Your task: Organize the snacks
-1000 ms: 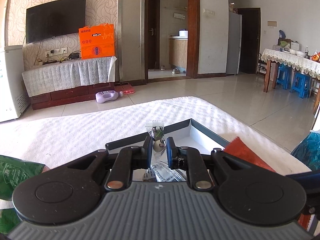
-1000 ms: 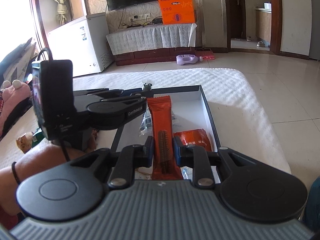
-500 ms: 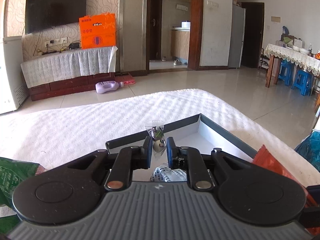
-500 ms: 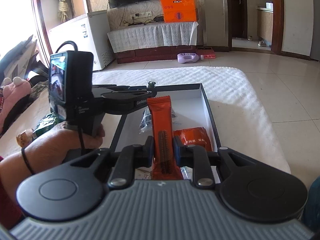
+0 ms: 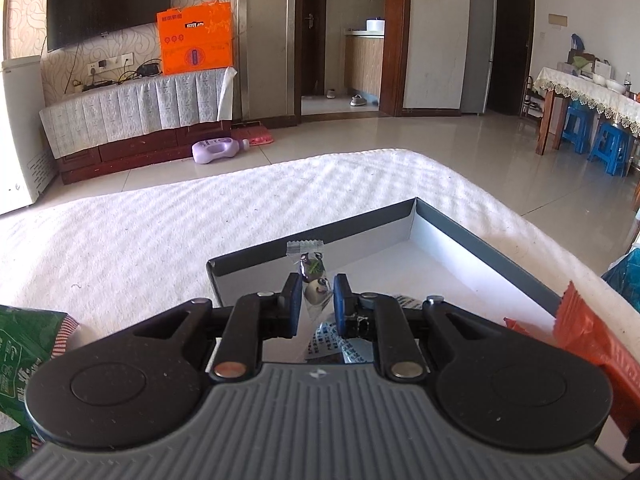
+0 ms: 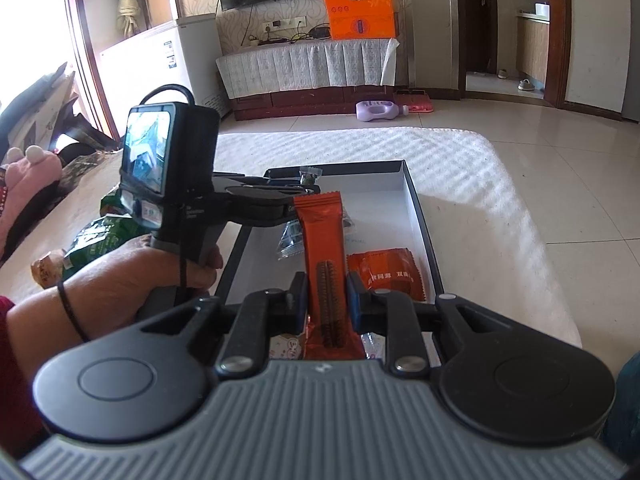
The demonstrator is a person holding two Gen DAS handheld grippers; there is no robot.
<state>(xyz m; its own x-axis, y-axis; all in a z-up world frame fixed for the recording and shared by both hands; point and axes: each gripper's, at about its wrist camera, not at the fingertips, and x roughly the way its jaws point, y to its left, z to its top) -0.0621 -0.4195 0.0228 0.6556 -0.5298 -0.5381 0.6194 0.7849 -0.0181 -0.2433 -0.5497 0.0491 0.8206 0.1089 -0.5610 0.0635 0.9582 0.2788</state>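
Note:
A shallow box with a dark rim and white floor lies on the white padded table; it also shows in the right wrist view. My left gripper is shut on a small clear snack packet and holds it above the box's near left part. My right gripper is shut on a long orange biscuit wrapper, upright over the box's near end. An orange packet and clear packets lie in the box.
Green snack bags lie on the table left of the box, also seen in the right wrist view. The left gripper's handle and hand stand by the box's left rim. The table edge drops to tiled floor on the right.
My left gripper has moved forward and right over the box with its packet. My right gripper has kept its hold on the orange wrapper and barely moved.

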